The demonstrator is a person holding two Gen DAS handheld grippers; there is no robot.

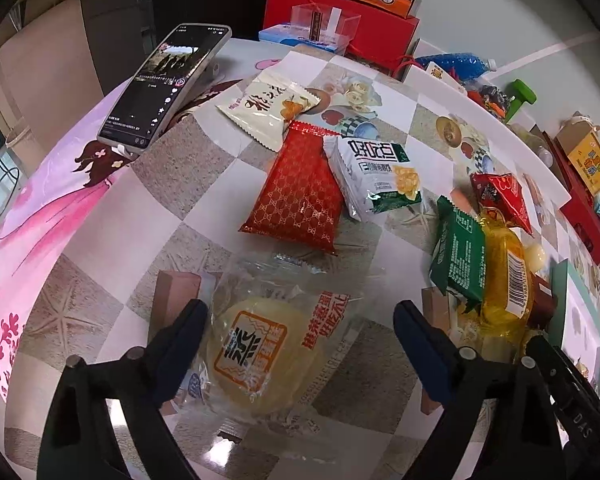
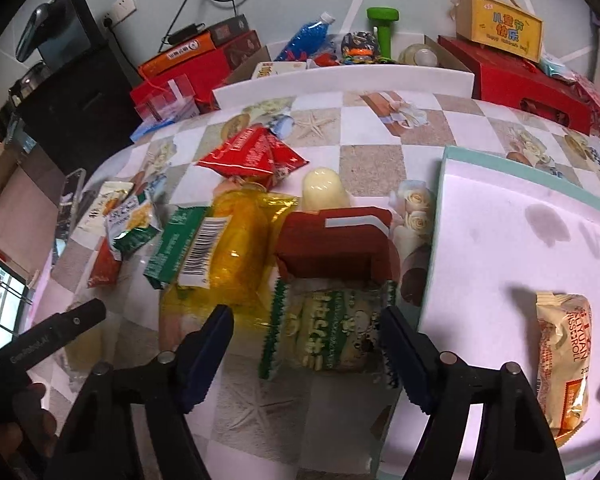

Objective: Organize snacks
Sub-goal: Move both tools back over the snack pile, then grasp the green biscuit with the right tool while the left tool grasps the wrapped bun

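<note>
One clear-wrapped round yellow cake [image 1: 256, 354] lies between the left tool's [image 1: 300, 330] spread fingers.

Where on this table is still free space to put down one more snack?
The white board is mostly bare; only the beige roll packet lies near its front edge. Checkered cloth behind the pale jelly cup is also free. The area before the right claw is crowded: yellow bag, brown-red box, green noodle pack.

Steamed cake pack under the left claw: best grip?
Grip across the round cake's middle, from above. The clear pack lies flat on the table, and the open left claw straddles it; loose film edges would slip.
</note>
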